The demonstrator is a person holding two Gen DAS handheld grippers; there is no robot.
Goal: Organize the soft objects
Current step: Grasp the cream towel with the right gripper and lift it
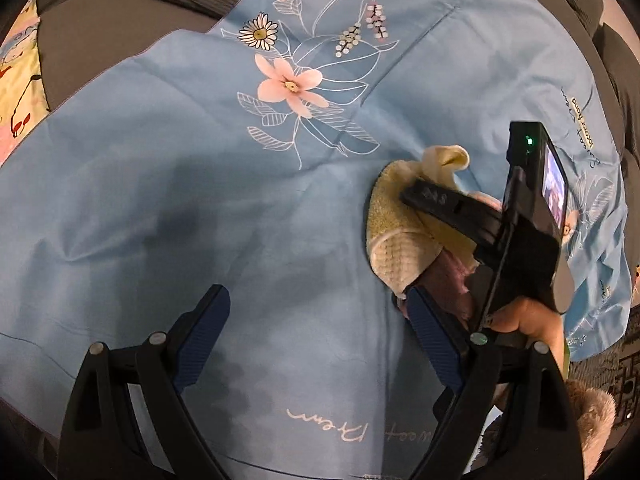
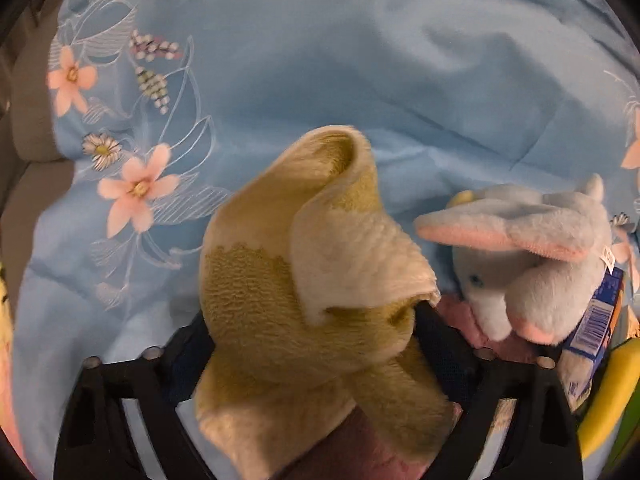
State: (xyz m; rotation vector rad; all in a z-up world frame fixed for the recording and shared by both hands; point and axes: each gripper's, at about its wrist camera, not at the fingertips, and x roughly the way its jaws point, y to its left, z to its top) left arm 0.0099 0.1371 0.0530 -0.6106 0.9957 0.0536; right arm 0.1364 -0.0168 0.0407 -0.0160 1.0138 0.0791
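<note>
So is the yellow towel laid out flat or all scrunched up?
Scrunched up. The yellow towel bunches into rolled folds in the right gripper, lifted off the blue sheet.

A light blue bedsheet with pink flowers (image 1: 288,84) covered most of the frame, dim light left soft shadows on its lower part, and a grey sofa cushion (image 1: 112,32) showed behind it in the upper left.

White cursive script is printed on the blue floral bedsheet (image 1: 200,208), seen upside down and not fully legible. A barcode is carried on the blue tag (image 2: 596,316) of the plush toy (image 2: 532,256); digits are unreadable.
</note>
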